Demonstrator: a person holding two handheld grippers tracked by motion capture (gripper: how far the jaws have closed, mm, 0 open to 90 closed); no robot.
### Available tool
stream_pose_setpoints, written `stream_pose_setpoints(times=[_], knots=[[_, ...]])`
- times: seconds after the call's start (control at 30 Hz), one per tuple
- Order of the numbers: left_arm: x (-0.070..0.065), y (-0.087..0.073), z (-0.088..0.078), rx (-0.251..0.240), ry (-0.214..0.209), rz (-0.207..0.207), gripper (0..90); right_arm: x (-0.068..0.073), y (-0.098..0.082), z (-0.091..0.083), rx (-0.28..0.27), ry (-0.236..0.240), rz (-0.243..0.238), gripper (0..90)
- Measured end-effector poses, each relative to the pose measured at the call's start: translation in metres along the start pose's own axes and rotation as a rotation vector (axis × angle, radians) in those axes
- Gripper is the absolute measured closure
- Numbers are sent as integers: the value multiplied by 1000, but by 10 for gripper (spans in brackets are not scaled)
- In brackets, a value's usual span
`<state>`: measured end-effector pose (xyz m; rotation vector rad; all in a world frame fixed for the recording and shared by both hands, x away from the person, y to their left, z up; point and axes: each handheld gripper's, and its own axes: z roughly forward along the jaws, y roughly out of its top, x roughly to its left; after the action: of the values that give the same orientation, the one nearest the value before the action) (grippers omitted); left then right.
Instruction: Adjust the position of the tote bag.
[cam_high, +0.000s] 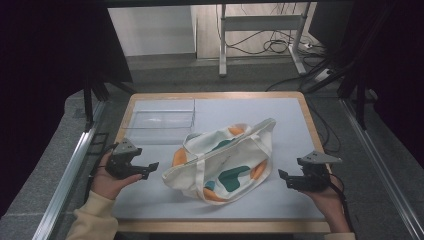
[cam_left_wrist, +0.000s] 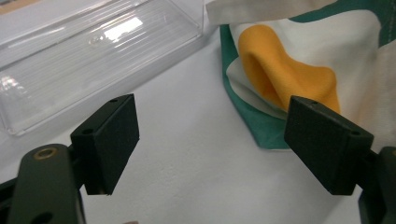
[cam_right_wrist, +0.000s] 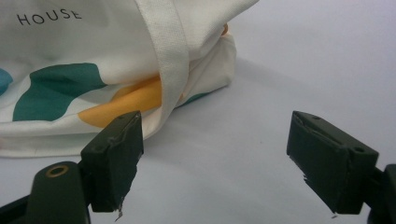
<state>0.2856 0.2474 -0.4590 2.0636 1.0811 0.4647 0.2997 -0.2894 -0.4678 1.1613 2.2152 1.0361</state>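
Flanking the tote bag (cam_high: 223, 162) lying crumpled mid-bench (cam_high: 280, 112): left gripper (cam_high: 152, 167) and right gripper (cam_high: 281, 175) both gape wide, holding nothing. Suggest pinching fabric edges or the strap (cam_right_wrist: 170, 56), not the bulk; keep clear of the clear plastic tray (cam_high: 161, 120) behind.

A wood-edged table (cam_high: 300, 107) with a pale mat bears a crumpled tote bag (cam_high: 222, 160) and a clear tray (cam_high: 160, 121).

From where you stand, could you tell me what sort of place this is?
Probably a lab or recording workstation rather than a home: a metal frame surrounds the table, loose cables lie on the floor behind, and a tote bag sits ready.
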Motion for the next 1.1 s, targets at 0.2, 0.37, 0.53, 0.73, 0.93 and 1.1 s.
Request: stream_pose_setpoints(times=[0.2, 0.37, 0.53, 0.73, 0.93, 1.1], knots=[[-5, 5, -4, 15, -22, 4, 217, 2, -1, 0, 9, -1, -9, 186], [-7, 12, -12, 4, -38, -9, 222, 2, -1, -2, -4, -5, -8, 195], [-12, 22, -18, -9, -78, 6, 233, 1, -1, -3, -14, -7, 4, 199], [-19, 33, -21, -11, -102, 35, 237, 3, -1, -4, -15, -3, -3, 199], [-23, 39, -23, 10, -117, 39, 237, 4, 0, -6, -14, 0, -8, 201], [-28, 45, -25, 7, -147, 47, 237, 4, -1, -6, -15, -2, -5, 201]])
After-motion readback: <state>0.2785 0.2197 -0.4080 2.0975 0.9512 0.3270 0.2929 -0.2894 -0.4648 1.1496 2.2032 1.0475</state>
